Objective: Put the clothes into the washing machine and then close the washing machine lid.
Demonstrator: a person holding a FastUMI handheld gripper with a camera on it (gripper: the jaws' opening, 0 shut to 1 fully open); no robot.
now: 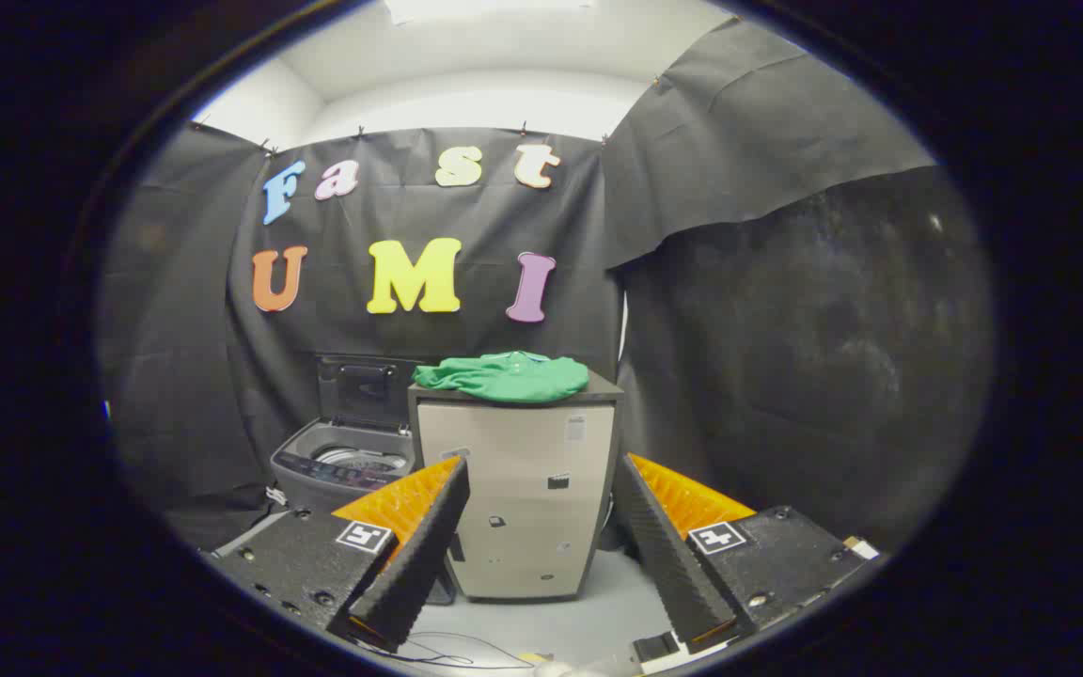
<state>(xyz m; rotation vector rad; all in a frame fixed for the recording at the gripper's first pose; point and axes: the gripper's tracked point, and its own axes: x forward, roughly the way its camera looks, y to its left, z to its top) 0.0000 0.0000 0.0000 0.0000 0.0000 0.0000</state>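
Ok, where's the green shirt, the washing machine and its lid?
green shirt (504, 377), gripper view, middle of the crumpled cloth.
washing machine (339, 467), gripper view, front rim.
lid (365, 387), gripper view, raised panel's middle.

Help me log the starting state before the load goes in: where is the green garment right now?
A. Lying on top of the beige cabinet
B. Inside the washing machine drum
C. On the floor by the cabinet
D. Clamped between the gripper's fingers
A: the green garment lies bunched on top of the beige cabinet, beside the open-lidded washing machine, while the gripper is open, well short of it.
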